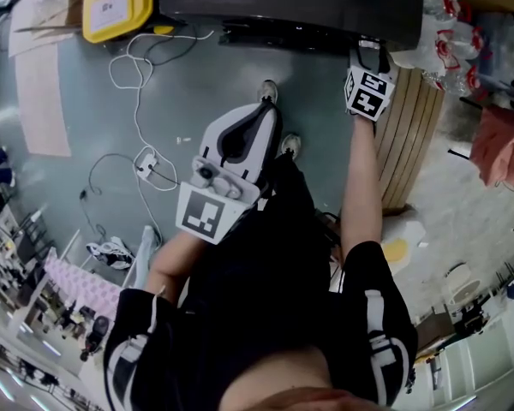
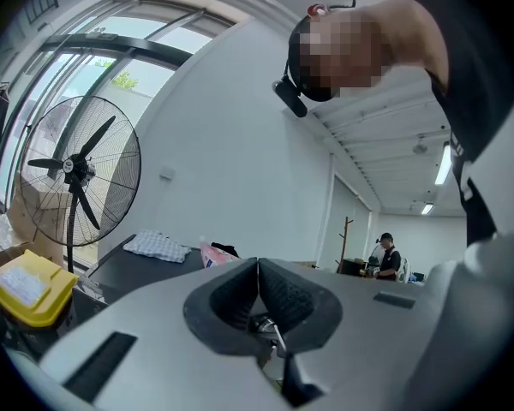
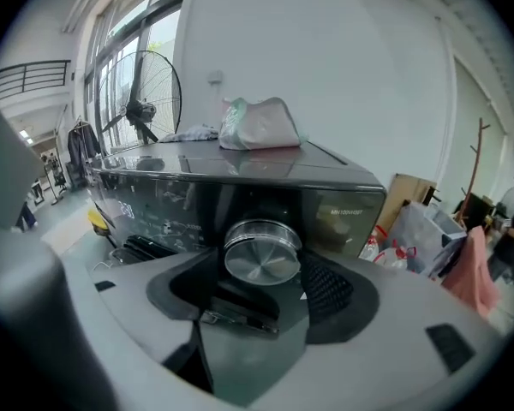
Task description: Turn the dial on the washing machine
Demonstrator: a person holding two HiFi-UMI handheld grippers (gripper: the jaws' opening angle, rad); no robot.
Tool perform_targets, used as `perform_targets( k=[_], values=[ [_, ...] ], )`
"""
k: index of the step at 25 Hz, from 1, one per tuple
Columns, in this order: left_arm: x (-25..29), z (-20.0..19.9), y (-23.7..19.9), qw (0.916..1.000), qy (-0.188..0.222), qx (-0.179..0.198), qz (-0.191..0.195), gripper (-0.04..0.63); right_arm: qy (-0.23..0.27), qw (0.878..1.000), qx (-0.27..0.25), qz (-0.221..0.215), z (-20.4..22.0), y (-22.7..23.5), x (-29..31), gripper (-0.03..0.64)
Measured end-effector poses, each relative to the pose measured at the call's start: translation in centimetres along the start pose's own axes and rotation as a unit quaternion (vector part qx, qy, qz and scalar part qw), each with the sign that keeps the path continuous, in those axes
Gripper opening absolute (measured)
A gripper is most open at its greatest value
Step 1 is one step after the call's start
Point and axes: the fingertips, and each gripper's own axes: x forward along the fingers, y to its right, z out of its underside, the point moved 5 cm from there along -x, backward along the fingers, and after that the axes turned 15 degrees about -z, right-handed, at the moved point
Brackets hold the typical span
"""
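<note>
The dark washing machine (image 3: pixel 180 199) fills the right gripper view, with its round silver dial (image 3: pixel 261 251) on the front panel. My right gripper (image 3: pixel 257 279) stands open around the dial; its black pads (image 3: pixel 332 285) sit at either side and do not press on it. In the head view the right gripper (image 1: pixel 370 56) is held up at the machine's (image 1: pixel 283 7) front right corner. My left gripper (image 1: pixel 259 118) hangs low by the person's waist, away from the machine. In its own view the left gripper (image 2: pixel 257 268) is shut, its pads meeting at the tip with nothing between them.
A bundled pink-and-white cloth (image 3: pixel 257 125) lies on the machine's lid, and a large standing fan (image 3: pixel 150 101) is behind. A yellow box (image 1: pixel 116 5) and loose cables (image 1: pixel 141 157) are on the floor at left. Wooden slats (image 1: pixel 411 135) and bags stand at right.
</note>
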Motion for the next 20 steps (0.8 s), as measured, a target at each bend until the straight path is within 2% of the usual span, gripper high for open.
perform_targets(
  k=[4,7,8,10,15,18,20],
  values=[
    [-3.6,-1.5,-0.1,0.9999,0.015,0.0,0.0,0.023,0.008,1.0,0.011,-0.016,0.0,-2.7,-3.1,0.313],
    [-7.7,-4.6,1.9,0.9994,0.035,-0.001,-0.006,0.022,0.033,0.999,0.027,-0.03,-1.1,-5.5,-9.9,0.309],
    [-9.1,-5.7,3.1,0.999,0.043,0.002,-0.007,0.023,0.046,0.998,0.034,-0.04,-1.8,-6.3,-12.7,0.292],
    [-11.6,-7.9,5.4,0.9981,0.06,0.007,-0.011,0.023,0.079,0.994,0.041,-0.059,-3.6,-7.8,-18.6,0.2],
    [-18.7,-12.2,9.5,0.9943,0.103,0.016,-0.021,0.023,0.148,0.983,0.029,-0.106,-7.0,-12.1,-31.5,0.08],
    [-22.9,-13.4,10.7,0.9929,0.114,0.026,-0.022,0.023,0.173,0.974,0.021,-0.142,-7.7,-15.1,-38.0,0.05],
    [-25.4,-14.1,11.0,0.9921,0.12,0.027,-0.027,0.023,0.188,0.971,0.016,-0.15,-7.8,-16.8,-41.9,0.041]
  ],
)
